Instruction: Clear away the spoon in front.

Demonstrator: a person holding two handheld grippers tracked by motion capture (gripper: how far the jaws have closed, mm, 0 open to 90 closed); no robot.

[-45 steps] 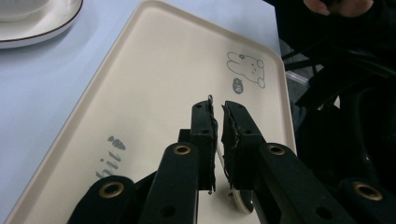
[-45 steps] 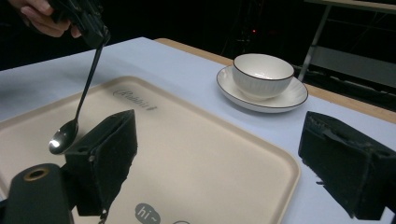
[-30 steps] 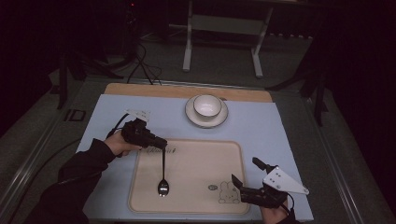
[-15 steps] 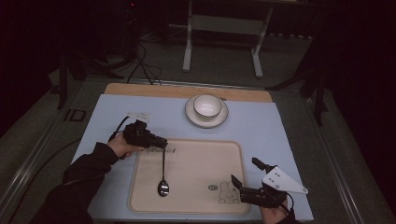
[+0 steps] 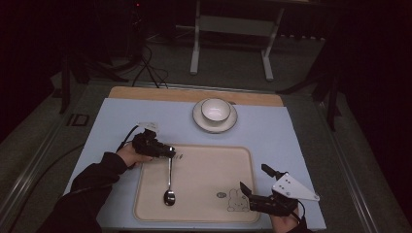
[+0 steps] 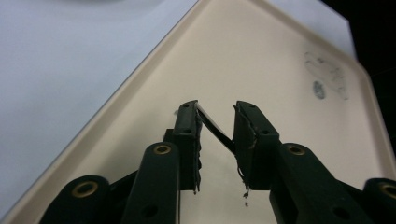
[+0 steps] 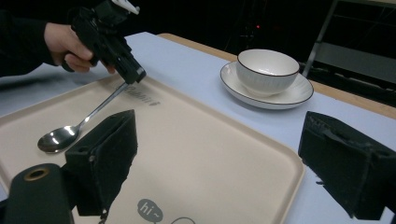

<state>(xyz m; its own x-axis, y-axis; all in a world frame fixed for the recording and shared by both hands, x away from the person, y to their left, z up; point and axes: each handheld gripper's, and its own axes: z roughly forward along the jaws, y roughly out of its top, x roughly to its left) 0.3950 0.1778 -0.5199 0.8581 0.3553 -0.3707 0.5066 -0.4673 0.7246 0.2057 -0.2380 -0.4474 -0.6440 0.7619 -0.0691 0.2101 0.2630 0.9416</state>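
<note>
The left hand-held gripper sits low over the near-left corner of the cream tray, with the handle end of the spoon between its jaws. The jaws have just been opening: in the left gripper view the handle leans across the gap and touches the pads loosely, so I judge it is being released and not clenched. From this gripper the spoon stretches toward the person, its bowl lying flat on the tray, probably laid there so that it does not roll. Compared with one second ago, this gripper is lower and the spoon lies instead of hanging. The right hand-held gripper waits wide open and empty at the tray's near-right corner. Beyond both grippers on the bench, the bowl stands on its saucer.
</note>
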